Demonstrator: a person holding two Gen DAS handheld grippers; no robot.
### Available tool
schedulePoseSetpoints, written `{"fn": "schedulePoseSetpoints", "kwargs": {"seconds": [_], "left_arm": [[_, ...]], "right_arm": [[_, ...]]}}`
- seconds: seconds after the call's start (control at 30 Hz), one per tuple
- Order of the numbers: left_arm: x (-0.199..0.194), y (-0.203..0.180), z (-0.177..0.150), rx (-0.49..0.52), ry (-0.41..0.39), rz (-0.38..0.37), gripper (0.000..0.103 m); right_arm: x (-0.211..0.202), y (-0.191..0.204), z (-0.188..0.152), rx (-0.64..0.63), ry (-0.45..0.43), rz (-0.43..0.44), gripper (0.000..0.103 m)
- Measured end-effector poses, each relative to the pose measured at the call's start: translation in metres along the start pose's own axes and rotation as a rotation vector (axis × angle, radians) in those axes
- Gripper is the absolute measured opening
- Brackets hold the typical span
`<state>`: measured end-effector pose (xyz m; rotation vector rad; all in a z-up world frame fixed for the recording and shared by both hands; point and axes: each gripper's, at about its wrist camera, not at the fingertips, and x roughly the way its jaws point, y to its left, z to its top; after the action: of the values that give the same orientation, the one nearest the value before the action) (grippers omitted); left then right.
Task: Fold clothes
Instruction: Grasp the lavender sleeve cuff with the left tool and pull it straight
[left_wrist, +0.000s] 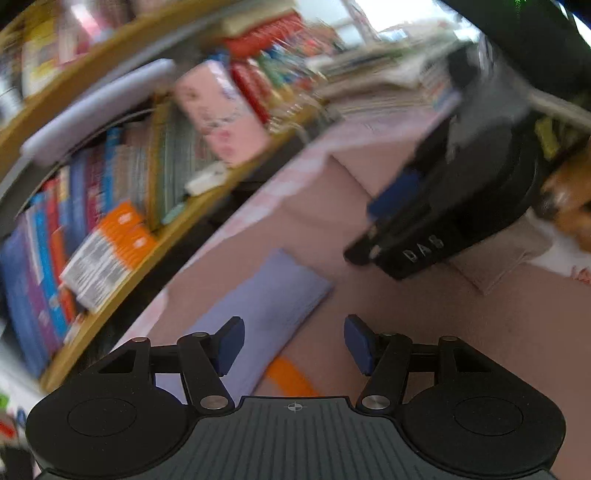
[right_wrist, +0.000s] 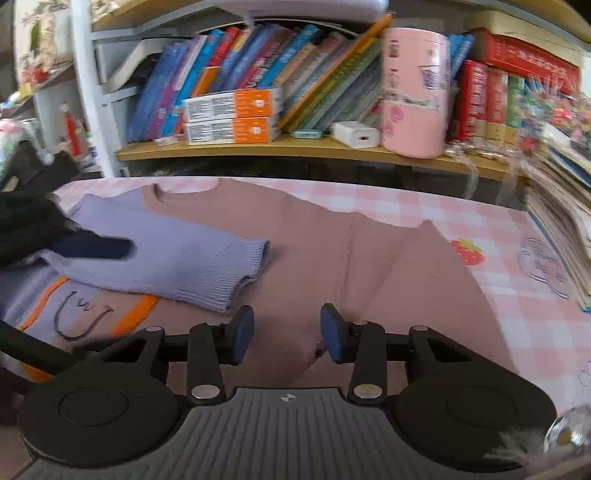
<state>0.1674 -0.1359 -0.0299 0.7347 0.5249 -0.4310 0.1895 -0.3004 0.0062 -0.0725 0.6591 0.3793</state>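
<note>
My right claw (right_wrist: 287, 334) hangs just above the brown sweater (right_wrist: 314, 254), its blue pads apart with nothing between them. I hold it wide like this, I judge, so the next grip can take a fold of knit near the hem. The sweater lies flat on the pink checked tablecloth (right_wrist: 517, 306), collar up at about eleven o'clock toward the bookshelf (right_wrist: 295, 149), and its lilac sleeve (right_wrist: 166, 262) is laid across the chest at ten o'clock. That crossing is the reason for the lay: one sleeve in, so the body can be halved afterwards. The other sleeve, at about one o'clock, looks turned in along a slanted crease, though I cannot be sure it is finished.

My left claw (left_wrist: 294, 345) is also wide and holds nothing. It hovers over the same sleeve, seen here at its eleven o'clock, and an orange band (left_wrist: 291, 374) shows just under the fingers. The view is smeared, so finer detail is lost. In the right-hand view this claw's dark fingers (right_wrist: 96, 247) rest over the sleeve at nine o'clock, whether pressing it flat or only above it I cannot tell.

Folding looks partway done.
</note>
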Motion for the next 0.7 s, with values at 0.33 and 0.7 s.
{"fn": "schedulePoseSetpoints", "kwargs": {"seconds": [0.33,0.7], "left_arm": [[0.024,-0.024,0.012,0.167,0.031,0.091,0.005],[-0.101,0.207,-0.083,-0.441,0.071,0.582,0.005]], "right_arm": [[-0.005,-0.017,-0.002,0.057,-0.001,-0.032,0.041],[-0.002,-0.007,-0.001,0.008,0.002,-0.050,0.050]]}}
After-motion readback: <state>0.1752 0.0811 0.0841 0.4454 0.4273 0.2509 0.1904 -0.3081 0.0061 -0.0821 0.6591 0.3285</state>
